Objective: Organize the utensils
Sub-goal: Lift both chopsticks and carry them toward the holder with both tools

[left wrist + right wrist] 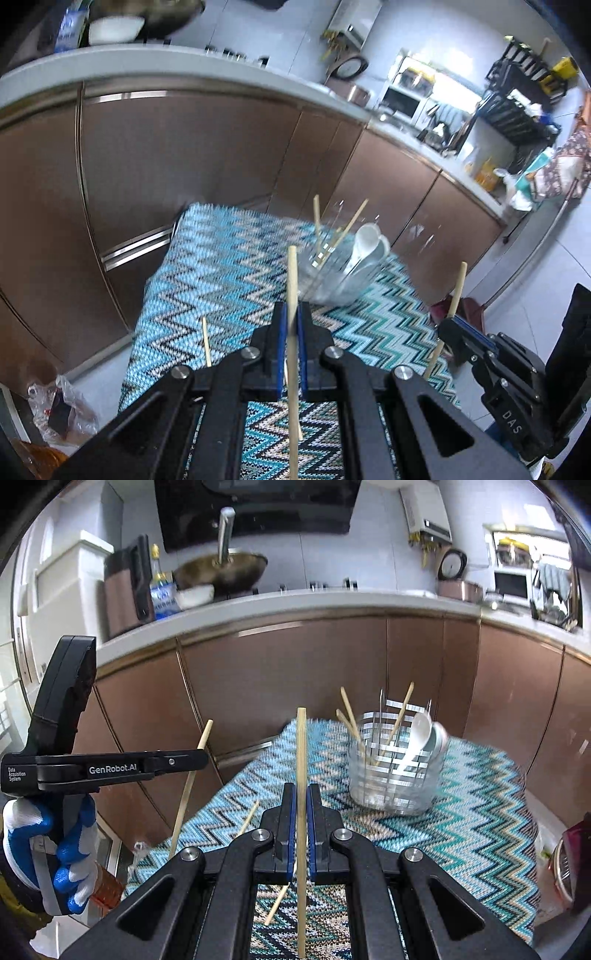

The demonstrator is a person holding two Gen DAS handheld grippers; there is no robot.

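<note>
My left gripper (291, 314) is shut on a wooden chopstick (293, 280) that stands upright above the zigzag cloth (229, 266). My right gripper (301, 794) is shut on another upright chopstick (301, 746). A clear glass holder (391, 779) stands on the cloth ahead and right, holding chopsticks and white spoons (419, 731); it also shows in the left wrist view (332, 266). The right gripper (448, 325) with its chopstick (456, 288) shows at the right of the left wrist view. The left gripper (205, 757) shows at the left of the right wrist view. A loose chopstick (279, 901) lies on the cloth below.
The table with the zigzag cloth (480, 812) stands in front of brown kitchen cabinets (277, 672) under a white counter (295, 602). A wok (221, 568) and a white bowl (194, 594) sit on the counter. Another loose chopstick (206, 341) lies on the cloth.
</note>
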